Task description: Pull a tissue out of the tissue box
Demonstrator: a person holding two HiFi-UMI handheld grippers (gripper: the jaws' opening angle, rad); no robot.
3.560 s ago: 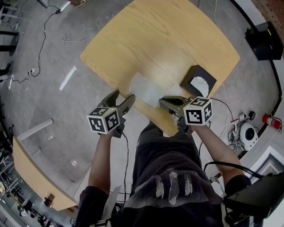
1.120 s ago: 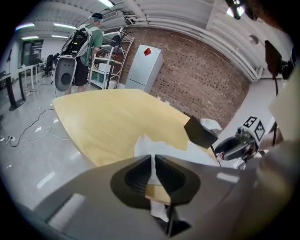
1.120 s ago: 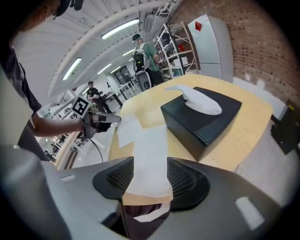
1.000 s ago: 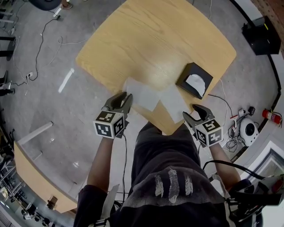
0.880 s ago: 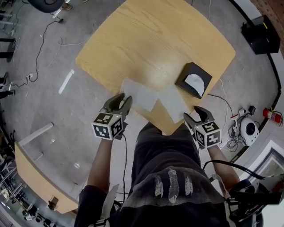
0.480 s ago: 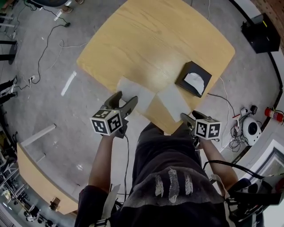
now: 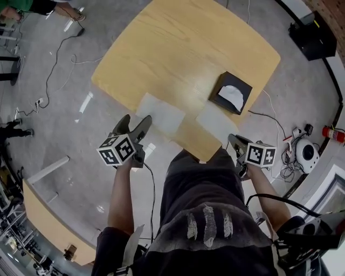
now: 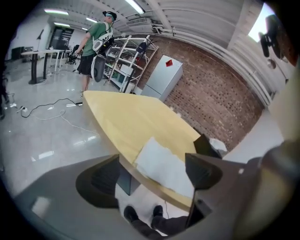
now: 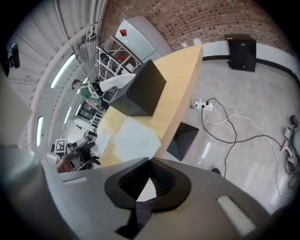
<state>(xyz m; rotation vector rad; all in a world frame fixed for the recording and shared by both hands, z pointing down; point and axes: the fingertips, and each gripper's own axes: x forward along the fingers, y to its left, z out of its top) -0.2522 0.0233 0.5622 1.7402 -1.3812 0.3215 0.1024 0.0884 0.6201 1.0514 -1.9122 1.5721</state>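
Two flat white tissues [image 7: 159,112], rounded wooden table [image 7: 183,48], black square tissue box [image 7: 222,90]

Grey glossy floor [image 7: 64,135], loose cables [image 9: 225,154]; brick wall [image 8: 211,89]; ceiling strip lights [image 8: 136,5]; wooden table [image 7: 188,48].

Black tissue box [image 7: 235,81], white tissues [image 7: 160,113], pale wood-grain table [image 7: 183,48], grey floor [image 7: 54,135].

The surface [image 7: 183,48] looks like pale, smooth wood grain with a soft sheen. The tissue box [image 7: 220,89] is matt black, the tissues [image 7: 160,113] thin white paper, the floor [image 7: 64,124] glossy grey.
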